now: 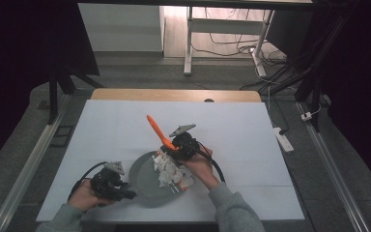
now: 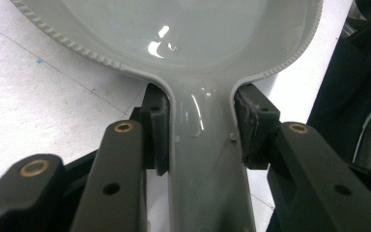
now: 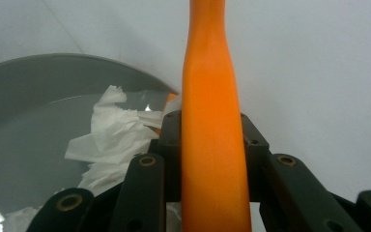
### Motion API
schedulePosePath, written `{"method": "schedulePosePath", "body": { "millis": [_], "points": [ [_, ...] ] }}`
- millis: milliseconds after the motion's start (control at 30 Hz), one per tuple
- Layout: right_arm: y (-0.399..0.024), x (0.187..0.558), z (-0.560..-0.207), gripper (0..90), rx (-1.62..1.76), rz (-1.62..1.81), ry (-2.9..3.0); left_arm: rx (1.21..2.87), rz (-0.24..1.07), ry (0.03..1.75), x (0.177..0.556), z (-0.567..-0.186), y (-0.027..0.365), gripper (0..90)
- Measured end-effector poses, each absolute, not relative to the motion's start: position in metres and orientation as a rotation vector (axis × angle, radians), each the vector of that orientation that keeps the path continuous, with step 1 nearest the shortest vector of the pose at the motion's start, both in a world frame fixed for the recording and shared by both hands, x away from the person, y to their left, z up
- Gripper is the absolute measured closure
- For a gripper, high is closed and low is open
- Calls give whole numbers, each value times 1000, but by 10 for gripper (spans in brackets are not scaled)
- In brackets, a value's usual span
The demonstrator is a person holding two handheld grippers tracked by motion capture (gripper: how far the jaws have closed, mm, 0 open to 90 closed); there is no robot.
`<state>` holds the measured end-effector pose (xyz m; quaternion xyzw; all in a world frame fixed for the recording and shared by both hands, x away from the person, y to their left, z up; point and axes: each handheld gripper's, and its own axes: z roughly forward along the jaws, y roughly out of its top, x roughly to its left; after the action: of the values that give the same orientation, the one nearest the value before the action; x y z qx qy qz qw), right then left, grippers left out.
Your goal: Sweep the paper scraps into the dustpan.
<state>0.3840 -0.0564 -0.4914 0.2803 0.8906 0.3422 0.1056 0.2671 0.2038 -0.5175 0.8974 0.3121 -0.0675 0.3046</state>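
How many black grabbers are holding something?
2. The left gripper is clamped on the handle of the grey round pan at the near left. The right gripper grips the orange plastic handle above the crumpled white paper.

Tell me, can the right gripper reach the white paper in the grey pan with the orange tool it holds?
Probably yes. The right gripper is shut on the orange tool right beside the crumpled white paper in the grey pan, with nothing between them. The left gripper grips the pan's handle on the far side.
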Motion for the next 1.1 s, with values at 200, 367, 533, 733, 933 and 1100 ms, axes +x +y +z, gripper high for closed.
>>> {"method": "schedulePosePath", "body": {
  "millis": [200,367,533,733,933,1100],
  "points": [
    [-49,375,-491,705,782,1035,2646,2380,-178,825,267,-518,204,615],
    [-42,367,-491,706,742,1048,2667,2379,-180,828,267,-518,204,615],
    [-37,361,-486,706,706,1088,2689,2376,-181,829,267,-518,204,616],
    [-39,356,-477,706,673,1133,2649,2375,-183,829,267,-518,204,615],
    [-55,362,-466,706,725,1176,2577,2374,-185,830,267,-518,204,615],
    [-72,366,-460,705,765,1204,2514,2378,-186,829,267,-518,204,615]
  ]
}}
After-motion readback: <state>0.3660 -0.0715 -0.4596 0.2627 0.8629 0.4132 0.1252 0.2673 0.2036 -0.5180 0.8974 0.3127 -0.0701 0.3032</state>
